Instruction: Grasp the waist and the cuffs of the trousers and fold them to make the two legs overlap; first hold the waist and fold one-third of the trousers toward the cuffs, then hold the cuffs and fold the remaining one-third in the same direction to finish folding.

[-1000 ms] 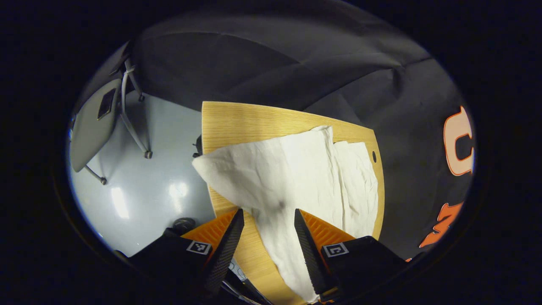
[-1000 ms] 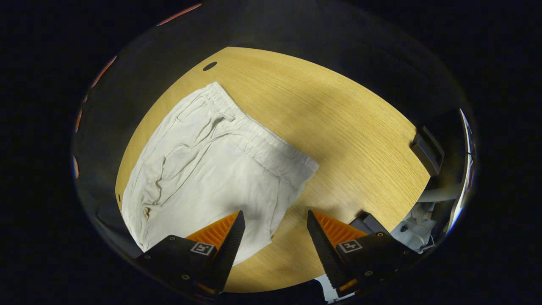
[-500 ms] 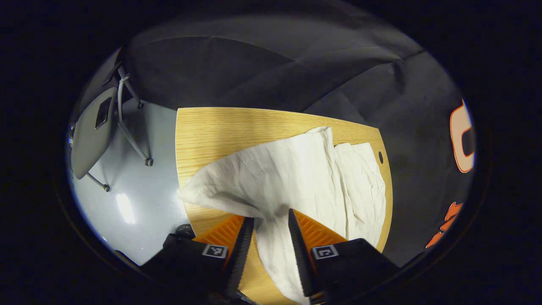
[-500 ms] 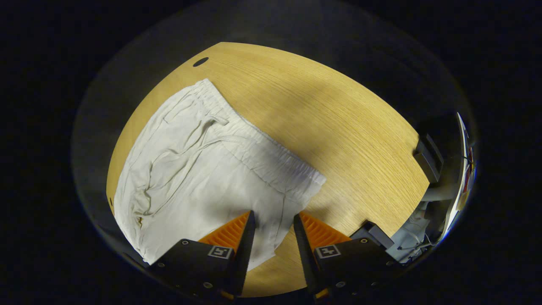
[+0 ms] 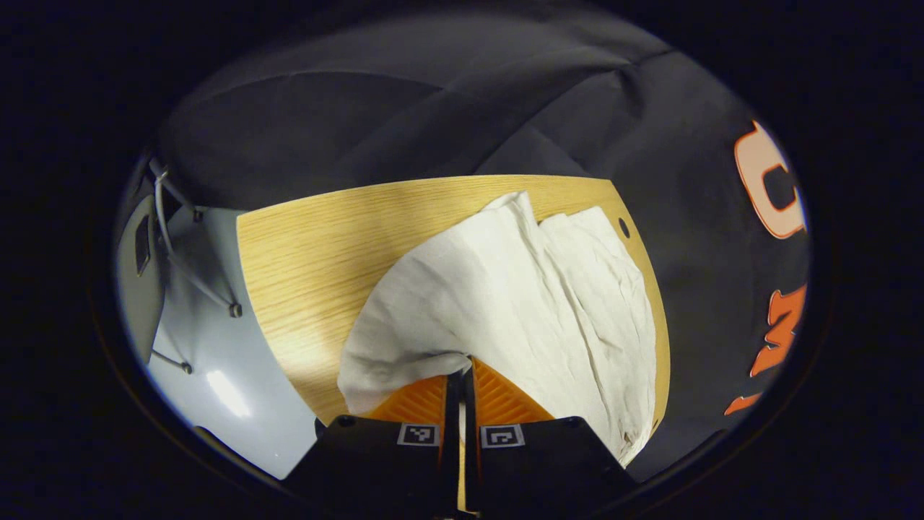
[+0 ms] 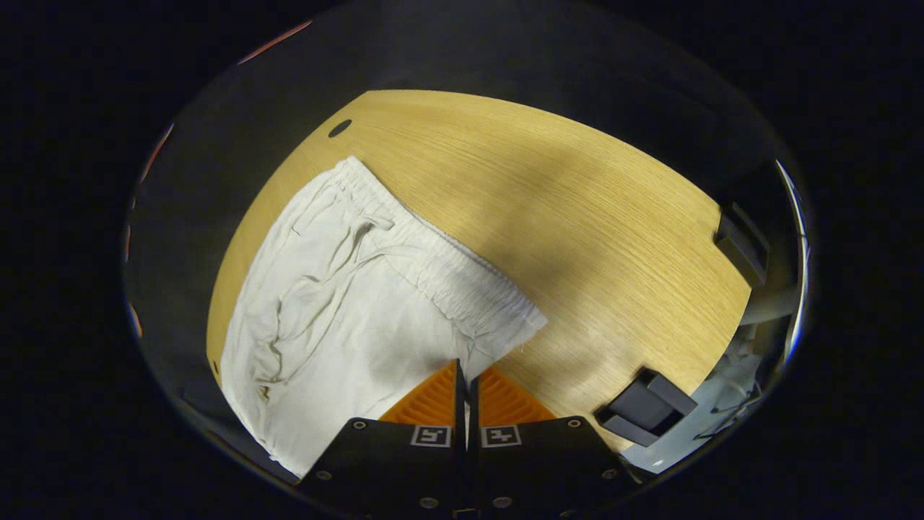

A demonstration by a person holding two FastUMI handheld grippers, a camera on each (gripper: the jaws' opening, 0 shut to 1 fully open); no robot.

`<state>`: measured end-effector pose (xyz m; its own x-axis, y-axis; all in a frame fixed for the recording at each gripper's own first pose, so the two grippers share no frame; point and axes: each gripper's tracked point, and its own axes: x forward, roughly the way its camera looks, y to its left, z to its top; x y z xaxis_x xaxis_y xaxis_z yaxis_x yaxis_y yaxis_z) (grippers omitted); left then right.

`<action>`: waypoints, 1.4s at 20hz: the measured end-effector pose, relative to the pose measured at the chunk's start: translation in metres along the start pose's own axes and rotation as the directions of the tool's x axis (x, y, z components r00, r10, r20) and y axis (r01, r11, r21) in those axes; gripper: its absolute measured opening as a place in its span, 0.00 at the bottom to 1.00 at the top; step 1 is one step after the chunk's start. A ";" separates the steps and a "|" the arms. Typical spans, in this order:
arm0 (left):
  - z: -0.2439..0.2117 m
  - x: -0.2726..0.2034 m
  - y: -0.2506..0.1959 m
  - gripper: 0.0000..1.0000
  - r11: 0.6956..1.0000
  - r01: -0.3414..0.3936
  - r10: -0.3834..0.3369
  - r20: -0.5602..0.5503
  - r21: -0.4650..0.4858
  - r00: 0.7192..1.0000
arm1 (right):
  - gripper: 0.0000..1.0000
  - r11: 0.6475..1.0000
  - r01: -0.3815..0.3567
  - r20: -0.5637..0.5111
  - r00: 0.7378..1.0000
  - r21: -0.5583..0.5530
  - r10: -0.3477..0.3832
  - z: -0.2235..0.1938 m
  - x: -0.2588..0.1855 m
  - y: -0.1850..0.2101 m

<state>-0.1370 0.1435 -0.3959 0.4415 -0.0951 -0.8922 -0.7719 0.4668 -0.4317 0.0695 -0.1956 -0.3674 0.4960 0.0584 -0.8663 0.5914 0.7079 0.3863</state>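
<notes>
Pinching, left gripper (image 5: 460, 375): fingers closed on a bunched fold of the white crinkled cloth trousers (image 5: 520, 303).
Right gripper (image 6: 465, 372): fingers closed on the trousers' edge below the gathered elastic waist (image 6: 440, 271).
Trousers: rumpled, lying on the grained wooden table (image 6: 577, 217), toward 9 o'clock in the right gripper view.
</notes>
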 end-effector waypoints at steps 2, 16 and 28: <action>0.013 -0.010 -0.034 0.06 0.995 0.094 -0.094 0.015 0.031 0.995 | 0.01 0.997 -0.030 0.018 0.999 0.068 0.029 0.003 -0.009 0.001; 0.071 0.003 -0.166 0.06 0.918 0.333 -0.329 -0.053 0.218 0.943 | 0.01 0.944 -0.242 0.159 0.965 0.223 0.209 0.070 -0.047 0.097; 0.125 0.082 -0.232 0.06 0.879 0.381 -0.356 -0.134 0.286 0.925 | 0.01 0.941 -0.241 0.167 0.965 0.238 0.204 0.144 -0.025 0.178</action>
<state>0.1358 0.1373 -0.3522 0.6219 -0.3724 -0.6889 -0.3798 0.6259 -0.6812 0.2540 -0.1726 -0.2312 0.7056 0.0832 -0.7037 0.5886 0.4841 0.6475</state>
